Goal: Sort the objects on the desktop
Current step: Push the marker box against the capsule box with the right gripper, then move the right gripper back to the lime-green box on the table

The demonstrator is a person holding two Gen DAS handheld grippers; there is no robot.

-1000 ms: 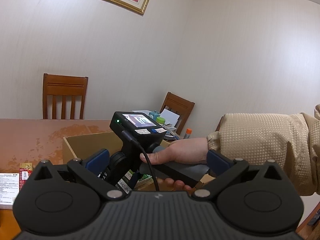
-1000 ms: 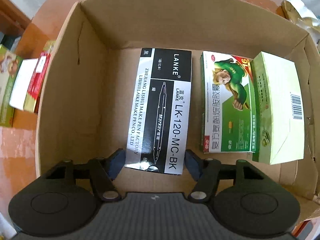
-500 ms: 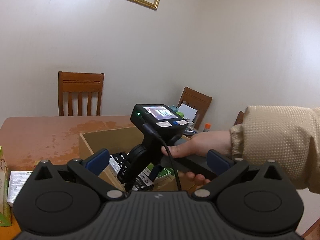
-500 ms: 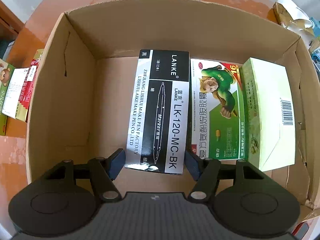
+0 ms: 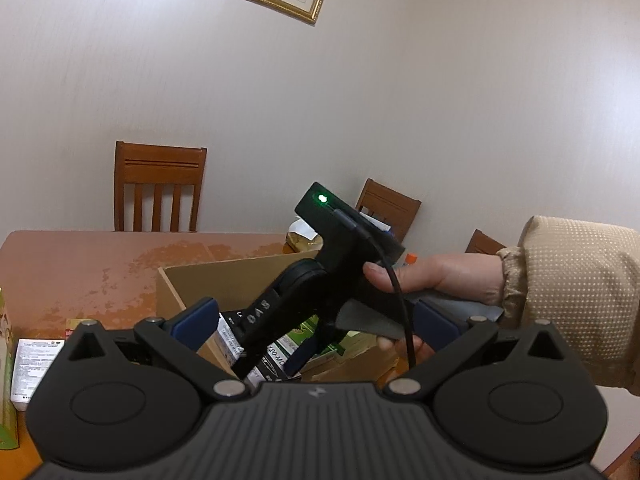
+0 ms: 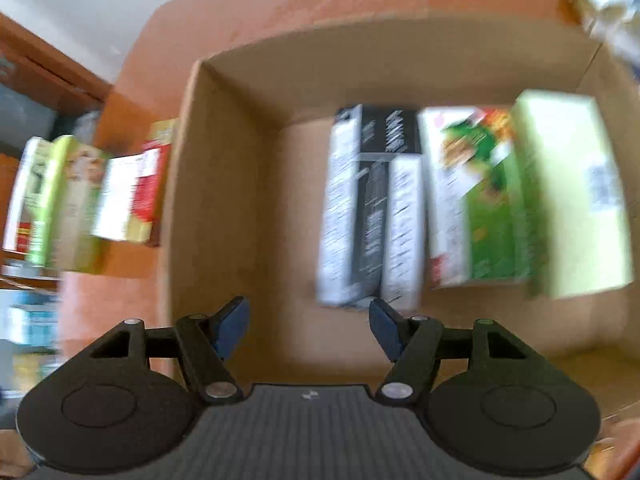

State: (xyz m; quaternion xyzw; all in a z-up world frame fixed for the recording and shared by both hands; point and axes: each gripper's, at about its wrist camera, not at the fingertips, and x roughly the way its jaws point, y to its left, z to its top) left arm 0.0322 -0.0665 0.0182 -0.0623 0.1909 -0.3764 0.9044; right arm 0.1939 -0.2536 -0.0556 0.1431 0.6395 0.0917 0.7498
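tongs [image 6: 308, 326]: black, blue pads | sleeve [image 5: 572, 292]: beige, dotted | cable [image 5: 400, 300]: black

Left view near-level, right view steeply down, sharing the cardboard box [image 6: 208, 216].

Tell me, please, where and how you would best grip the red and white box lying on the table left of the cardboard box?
Probably across the short width of the red and white box, descending from above: it seems to lie flat with neighbours close beside, though blur hides the gaps.

Your right wrist view is smeared: print on the marker box [image 6: 372, 204] and the cartons [image 6: 500, 200] beside it is unreadable.
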